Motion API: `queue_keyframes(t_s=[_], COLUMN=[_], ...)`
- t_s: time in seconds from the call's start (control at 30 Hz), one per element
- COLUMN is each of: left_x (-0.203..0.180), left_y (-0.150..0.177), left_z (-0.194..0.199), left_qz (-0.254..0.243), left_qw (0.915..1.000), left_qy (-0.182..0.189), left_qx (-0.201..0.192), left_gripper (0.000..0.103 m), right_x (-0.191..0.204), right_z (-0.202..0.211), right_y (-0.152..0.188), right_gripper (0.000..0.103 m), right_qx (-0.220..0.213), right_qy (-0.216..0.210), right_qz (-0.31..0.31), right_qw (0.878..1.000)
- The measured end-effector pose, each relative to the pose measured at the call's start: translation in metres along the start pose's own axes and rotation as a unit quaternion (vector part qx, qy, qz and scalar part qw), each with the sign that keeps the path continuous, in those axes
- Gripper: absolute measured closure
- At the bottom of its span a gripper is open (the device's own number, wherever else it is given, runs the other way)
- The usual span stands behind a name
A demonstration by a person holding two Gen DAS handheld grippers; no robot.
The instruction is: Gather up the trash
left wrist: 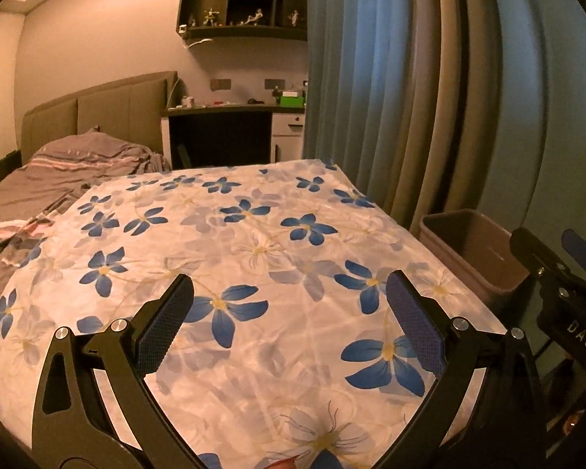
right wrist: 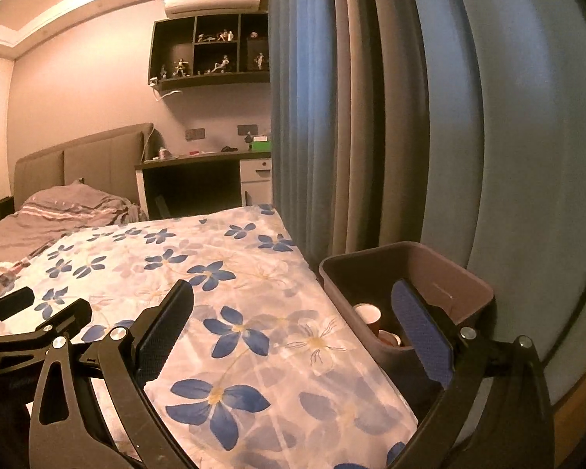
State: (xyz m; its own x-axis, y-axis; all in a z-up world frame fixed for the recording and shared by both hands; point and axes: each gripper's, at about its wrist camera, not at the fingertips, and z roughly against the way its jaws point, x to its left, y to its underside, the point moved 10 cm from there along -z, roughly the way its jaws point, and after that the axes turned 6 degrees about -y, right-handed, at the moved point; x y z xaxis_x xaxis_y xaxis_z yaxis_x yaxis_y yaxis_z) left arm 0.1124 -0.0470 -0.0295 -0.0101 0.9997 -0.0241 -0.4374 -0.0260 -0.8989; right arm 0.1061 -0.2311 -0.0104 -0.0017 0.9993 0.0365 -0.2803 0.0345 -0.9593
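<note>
A brown plastic trash bin (right wrist: 441,273) stands on the floor by the right edge of the flowered surface; it also shows in the left wrist view (left wrist: 476,250). Inside it lie red-and-white paper cups (right wrist: 369,314). My left gripper (left wrist: 289,316) is open and empty above the white cloth with blue flowers (left wrist: 234,242). My right gripper (right wrist: 293,324) is open and empty, its right finger over the bin's near rim, its left finger over the cloth (right wrist: 222,312). The right gripper's body shows at the right edge of the left wrist view (left wrist: 558,273).
Blue and grey curtains (left wrist: 429,97) hang close behind the bin. A bed with grey striped bedding (left wrist: 70,164) lies to the left. A desk (left wrist: 230,113) and wall shelf with figurines (left wrist: 246,0) stand at the far wall.
</note>
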Motion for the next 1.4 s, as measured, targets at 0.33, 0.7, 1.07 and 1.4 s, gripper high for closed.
queue_keyframes(t_s=[0.33,0.7,1.07,1.4], left_x=[0.001,-0.006,-0.006,-0.006], left_y=[0.001,0.0,0.0,0.001], left_z=[0.006,0.007,0.007,0.007], left_qz=[0.002,0.003,0.003,0.004], left_qw=[1.0,0.9999,0.9999,0.9999], left_qy=[0.005,0.011,0.012,0.011], left_qx=[-0.001,0.0,0.001,0.001], left_gripper=[0.006,0.006,0.006,0.006], right_x=[0.002,0.003,0.001,0.001], right_z=[0.006,0.008,0.008,0.009], right_y=[0.002,0.002,0.002,0.002], right_gripper=[0.006,0.006,0.006,0.006], right_qx=[-0.002,-0.004,-0.005,-0.006], right_qy=[0.011,0.012,0.012,0.012], right_qz=[0.001,0.0,-0.001,-0.002], right_qw=[1.0,1.0,1.0,1.0])
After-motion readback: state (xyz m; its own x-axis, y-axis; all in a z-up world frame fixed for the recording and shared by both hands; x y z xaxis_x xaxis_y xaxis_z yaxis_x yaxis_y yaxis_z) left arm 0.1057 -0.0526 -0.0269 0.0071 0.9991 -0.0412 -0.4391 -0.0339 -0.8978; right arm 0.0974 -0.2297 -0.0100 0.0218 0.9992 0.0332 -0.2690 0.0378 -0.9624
